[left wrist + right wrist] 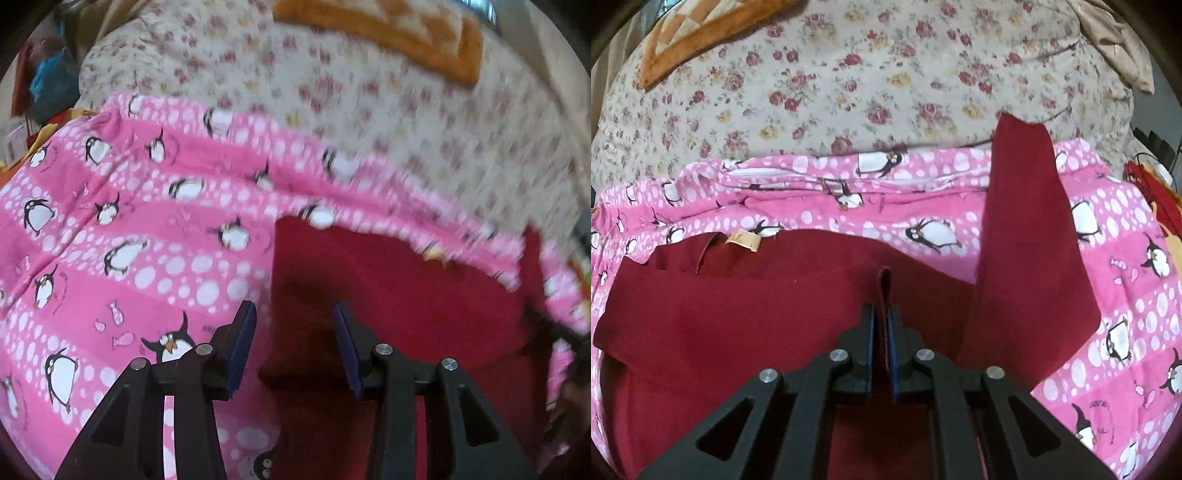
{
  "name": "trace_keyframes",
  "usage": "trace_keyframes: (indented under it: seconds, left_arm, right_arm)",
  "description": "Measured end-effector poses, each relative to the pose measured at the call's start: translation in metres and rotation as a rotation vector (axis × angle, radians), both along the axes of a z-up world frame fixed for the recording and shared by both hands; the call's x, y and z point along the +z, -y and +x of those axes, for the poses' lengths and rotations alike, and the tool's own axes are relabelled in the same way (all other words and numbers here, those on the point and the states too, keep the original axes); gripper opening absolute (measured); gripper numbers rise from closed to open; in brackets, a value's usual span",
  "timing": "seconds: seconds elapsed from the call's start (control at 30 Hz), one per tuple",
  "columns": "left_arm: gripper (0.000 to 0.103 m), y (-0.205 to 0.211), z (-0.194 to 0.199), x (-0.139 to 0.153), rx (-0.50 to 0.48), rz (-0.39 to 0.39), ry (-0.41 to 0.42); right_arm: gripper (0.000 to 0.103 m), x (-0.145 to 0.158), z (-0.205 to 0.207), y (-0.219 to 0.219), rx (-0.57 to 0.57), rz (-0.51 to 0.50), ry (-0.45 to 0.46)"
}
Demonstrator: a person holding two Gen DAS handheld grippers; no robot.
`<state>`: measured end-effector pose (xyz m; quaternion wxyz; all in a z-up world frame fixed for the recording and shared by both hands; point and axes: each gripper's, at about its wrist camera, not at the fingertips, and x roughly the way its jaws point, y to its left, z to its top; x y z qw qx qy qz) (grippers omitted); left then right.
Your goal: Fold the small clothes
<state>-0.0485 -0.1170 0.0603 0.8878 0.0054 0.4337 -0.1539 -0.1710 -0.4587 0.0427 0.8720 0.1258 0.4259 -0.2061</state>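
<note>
A dark red garment [746, 295] lies on a pink penguin-print cloth [1126, 295], with a tan label [744, 240] near its far left edge. One part of it [1027, 221] stands up at the right. My right gripper [882, 317] is shut on a raised fold of the red garment [882, 284]. In the left wrist view the red garment [388, 280] lies ahead, with the pink cloth [129, 236] to its left. My left gripper [295, 332] is open and empty, just above the garment's left edge.
A floral bedsheet [849, 81] covers the bed behind the pink cloth. An orange patterned blanket [388, 29] lies at the far side; it also shows in the right wrist view [683, 44]. A beige pillow corner [1115, 40] sits far right. Clutter [48, 85] stands off the bed's left.
</note>
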Motion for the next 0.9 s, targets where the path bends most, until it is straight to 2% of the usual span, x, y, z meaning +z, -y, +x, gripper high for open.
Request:
trace_keyframes:
  seconds: [0.1,0.17,0.3,0.4,0.47,0.57,0.67,0.8,0.9]
  left_arm:
    - [0.022,0.005,0.006,-0.02,0.005,0.021,-0.07]
    - [0.022,0.008,0.006,-0.024,0.005,0.027,-0.071]
    - [0.022,0.014,0.001,-0.023,-0.008,0.065,-0.043]
    - [0.022,0.014,0.001,-0.025,-0.007,0.063,-0.047]
    - [0.022,0.014,0.004,-0.026,-0.005,0.054,-0.053]
    - [0.023,0.015,0.006,-0.026,-0.002,0.053,-0.054]
    - [0.023,0.017,0.006,-0.027,-0.006,0.065,-0.05]
    - [0.023,0.019,0.006,-0.027,-0.013,0.077,-0.045]
    - [0.023,0.021,0.007,-0.027,-0.014,0.082,-0.044]
  right_arm:
    - [0.007,0.007,-0.002,-0.003,-0.007,-0.105,-0.014]
    - [0.007,0.005,-0.001,0.0,-0.016,-0.121,-0.028]
    - [0.008,-0.006,0.0,0.007,-0.015,-0.063,-0.072]
    - [0.026,0.006,-0.012,0.008,-0.047,-0.027,-0.037]
    - [0.037,0.019,-0.021,0.001,-0.025,0.004,0.023]
    - [0.04,0.028,-0.02,-0.015,0.056,0.045,0.069]
    - [0.04,0.017,-0.002,-0.027,0.124,0.11,0.041]
    - [0.04,-0.017,0.016,-0.018,0.06,0.117,-0.045]
    - [0.04,-0.023,0.016,-0.012,0.046,0.148,-0.03]
